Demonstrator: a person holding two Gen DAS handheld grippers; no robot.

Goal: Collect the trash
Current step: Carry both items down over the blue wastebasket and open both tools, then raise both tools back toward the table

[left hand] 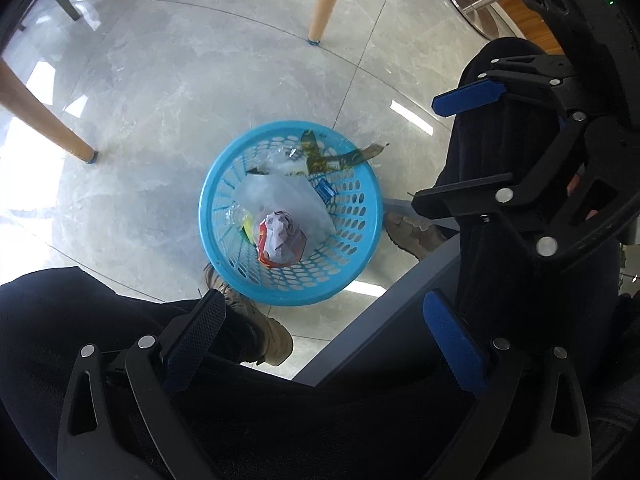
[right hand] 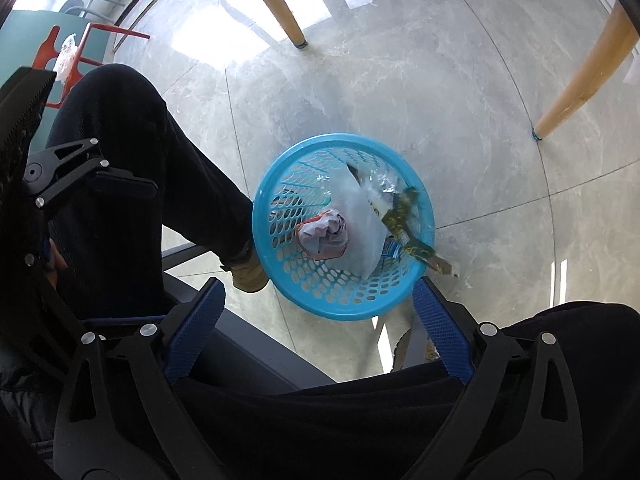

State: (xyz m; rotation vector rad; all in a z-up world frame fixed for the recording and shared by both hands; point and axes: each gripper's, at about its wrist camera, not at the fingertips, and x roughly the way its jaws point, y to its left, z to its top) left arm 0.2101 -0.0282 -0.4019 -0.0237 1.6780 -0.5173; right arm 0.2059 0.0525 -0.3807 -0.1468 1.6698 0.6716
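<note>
Both grippers hang wide and empty over the floor, and I'm pointing them steeply down at the bin. Starting on my left: left gripper (left hand: 320, 340) has its blue pads spread apart with nothing between them, and my dark trouser leg fills the space beneath. Moving across, the blue basket (left hand: 362, 256) stands on the grey tile floor (left hand: 160, 100) straight ahead and below, between my two shoes. It already holds a crumpled wad of paper (left hand: 280, 234) on a red wrapper, a clear plastic bag (left hand: 288, 196), and a green-and-gold wrapper strip (left hand: 340, 158) whose long end hangs out over the far rim. Further right, my right gripper (right hand: 318, 328) is likewise spread and holds nothing; in its own view the basket sits dead ahead, just past the pads. Neither hand looks clearly nearer. I see no loose trash on the floor here, so my guess is the next piece lies outside these views. Only that overhanging strip might slip out.
</note>
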